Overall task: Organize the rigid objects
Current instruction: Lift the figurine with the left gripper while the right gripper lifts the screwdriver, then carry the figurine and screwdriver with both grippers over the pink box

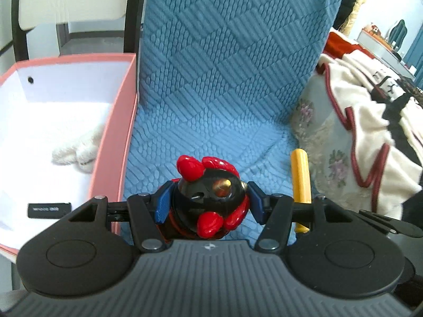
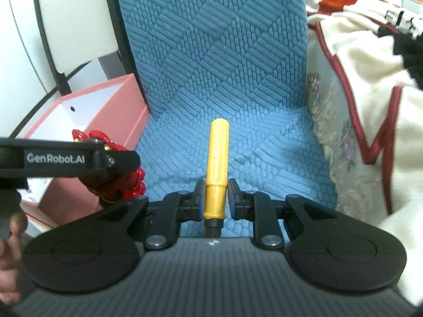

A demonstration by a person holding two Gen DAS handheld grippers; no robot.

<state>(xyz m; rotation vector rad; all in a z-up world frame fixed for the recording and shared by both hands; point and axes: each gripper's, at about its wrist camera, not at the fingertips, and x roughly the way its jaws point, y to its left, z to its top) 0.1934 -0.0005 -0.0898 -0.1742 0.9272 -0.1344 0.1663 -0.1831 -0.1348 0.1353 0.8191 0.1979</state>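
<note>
My left gripper is shut on a black toy with glossy red lumps, its blue pads pressing both sides, held above the blue quilted seat. The same toy shows at the left of the right wrist view, clamped in the left gripper. My right gripper is shut on a yellow-handled tool that points away, its dark shaft toward the camera. That yellow-handled tool also appears at the right in the left wrist view.
A pink box with a white inside stands left of the seat, holding a white plush piece and a black bar. A cream blanket with red trim lies on the right. A hand shows at lower left.
</note>
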